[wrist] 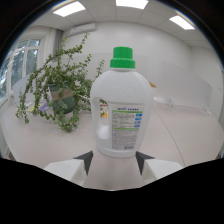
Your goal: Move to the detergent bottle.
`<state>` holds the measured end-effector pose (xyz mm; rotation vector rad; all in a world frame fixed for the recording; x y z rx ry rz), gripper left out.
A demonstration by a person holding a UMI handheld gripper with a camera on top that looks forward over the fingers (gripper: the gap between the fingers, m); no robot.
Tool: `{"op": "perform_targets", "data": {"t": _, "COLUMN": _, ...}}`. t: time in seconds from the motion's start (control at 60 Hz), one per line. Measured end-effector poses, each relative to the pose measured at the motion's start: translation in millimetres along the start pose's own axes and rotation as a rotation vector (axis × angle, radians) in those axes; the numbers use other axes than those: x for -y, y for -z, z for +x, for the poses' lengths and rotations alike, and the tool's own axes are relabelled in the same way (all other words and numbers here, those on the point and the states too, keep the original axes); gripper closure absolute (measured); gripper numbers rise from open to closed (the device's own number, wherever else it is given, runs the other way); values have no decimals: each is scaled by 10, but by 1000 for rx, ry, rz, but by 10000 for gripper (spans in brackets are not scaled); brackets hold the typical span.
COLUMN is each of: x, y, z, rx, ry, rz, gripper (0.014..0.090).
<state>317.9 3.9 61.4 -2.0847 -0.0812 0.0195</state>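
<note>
A white detergent bottle (120, 107) with a green screw cap (122, 57) stands upright on a pale table (170, 135), its handle on the left and a printed label on its front. It is just ahead of my gripper (114, 161), centred on the gap. My two dark fingertips (86, 161) stand apart, one at each side of the bottle's base, with a gap showing between each tip and the bottle. Nothing is gripped.
A leafy potted plant (57, 92) stands on the table behind and left of the bottle. Windows lie beyond it at the left. A white wall and ceiling lights fill the background.
</note>
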Motion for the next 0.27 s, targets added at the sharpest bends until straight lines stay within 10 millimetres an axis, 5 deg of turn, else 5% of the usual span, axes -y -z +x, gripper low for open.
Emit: {"op": "perform_targets", "data": {"t": 0.267, "x": 37, "y": -13, "z": -28, "rx": -7, "ry": -7, "rz": 3, "gripper": 202}}
